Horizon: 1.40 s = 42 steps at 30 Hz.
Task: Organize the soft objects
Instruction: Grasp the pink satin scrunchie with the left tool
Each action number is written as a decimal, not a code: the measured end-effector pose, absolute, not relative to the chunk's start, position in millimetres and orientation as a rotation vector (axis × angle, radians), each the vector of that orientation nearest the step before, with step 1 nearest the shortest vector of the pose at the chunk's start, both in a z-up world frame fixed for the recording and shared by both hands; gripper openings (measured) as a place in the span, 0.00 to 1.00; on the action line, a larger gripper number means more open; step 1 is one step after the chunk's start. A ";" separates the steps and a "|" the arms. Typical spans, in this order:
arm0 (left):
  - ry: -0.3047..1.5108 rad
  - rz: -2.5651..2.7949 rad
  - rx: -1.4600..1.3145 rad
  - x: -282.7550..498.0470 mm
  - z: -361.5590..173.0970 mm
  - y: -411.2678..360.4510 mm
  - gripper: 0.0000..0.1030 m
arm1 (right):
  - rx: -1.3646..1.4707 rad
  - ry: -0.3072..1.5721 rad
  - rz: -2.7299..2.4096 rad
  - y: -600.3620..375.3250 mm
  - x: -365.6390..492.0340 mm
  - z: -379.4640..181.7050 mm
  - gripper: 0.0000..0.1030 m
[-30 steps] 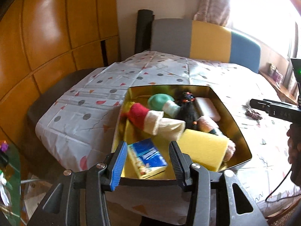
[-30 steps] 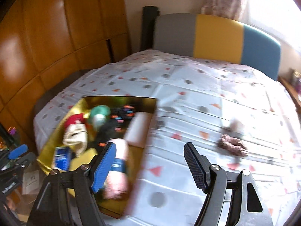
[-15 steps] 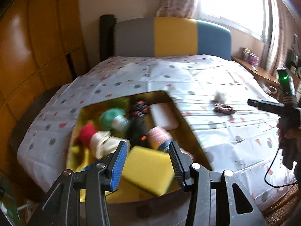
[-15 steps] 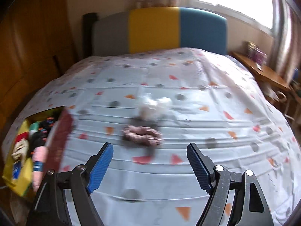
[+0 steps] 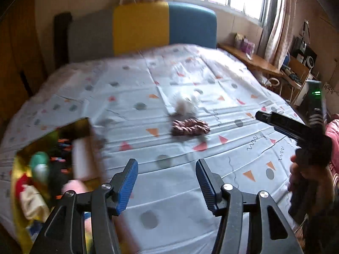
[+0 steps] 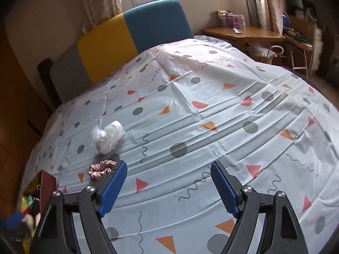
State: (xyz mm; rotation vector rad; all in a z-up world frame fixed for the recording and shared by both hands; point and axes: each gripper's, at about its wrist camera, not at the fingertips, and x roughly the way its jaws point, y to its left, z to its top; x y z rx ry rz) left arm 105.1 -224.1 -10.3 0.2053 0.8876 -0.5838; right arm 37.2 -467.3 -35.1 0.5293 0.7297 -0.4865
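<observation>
At the far left of the left wrist view stands the gold box, blurred, on the near left part of the bed; it already holds several soft things – a green roll, something red and a white block can be made out, the rest is too smeared to name. To the right of the box, in the middle of the patterned bed sheet, lies the pink scrunchie, and just behind it, almost touching, the crumpled white plastic bag. The left claw hovers above bare sheet, near the box corner; its jaws are opening and nothing is between them. Further right in this view a hand holds the other tool. In the right wrist view the box edge shows only at the lower left, then the scrunchie beside the left blue pad, with the bag behind it. The right claw is wide apart and holds nothing – only sheet lies between its pads. At the far right a wooden desk stands by the window.
</observation>
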 end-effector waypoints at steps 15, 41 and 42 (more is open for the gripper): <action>1.007 -0.584 0.237 182.2 -85.4 -329.8 0.82 | 0.712 0.732 -0.446 -482.2 31.5 -40.6 0.81; 0.997 -0.645 0.226 120.4 -79.0 -294.0 0.09 | 0.693 0.749 -0.421 -476.1 36.1 -40.8 0.82; 1.003 -0.647 0.224 113.7 -80.6 -289.3 0.09 | 0.691 0.750 -0.424 -475.9 35.4 -41.0 0.82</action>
